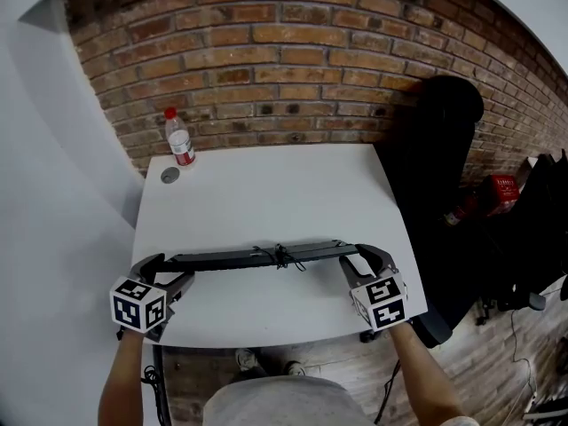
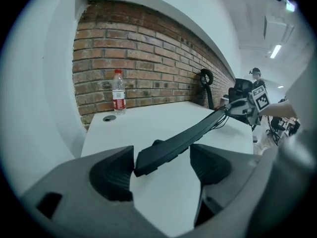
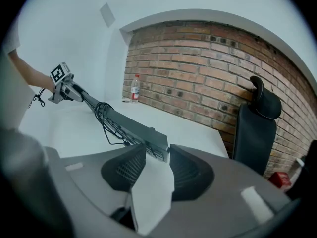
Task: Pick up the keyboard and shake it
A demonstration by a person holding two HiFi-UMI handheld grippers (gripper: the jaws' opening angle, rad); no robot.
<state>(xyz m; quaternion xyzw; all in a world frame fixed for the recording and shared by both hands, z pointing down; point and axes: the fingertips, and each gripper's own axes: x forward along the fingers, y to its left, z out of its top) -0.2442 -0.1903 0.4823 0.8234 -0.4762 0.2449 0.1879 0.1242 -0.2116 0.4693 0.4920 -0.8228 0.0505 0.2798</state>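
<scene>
A water bottle (image 1: 179, 137) stands on the white table (image 1: 266, 202) beside a brick wall (image 1: 266, 60).

White table (image 1: 266, 193); water bottle (image 1: 179, 138) upright at far-left corner; grey grommet (image 1: 169, 175) just beside.

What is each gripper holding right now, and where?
Right gripper clamps the keyboard by its right end. Left gripper holds nothing: its jaws stand apart around the left end.
</scene>
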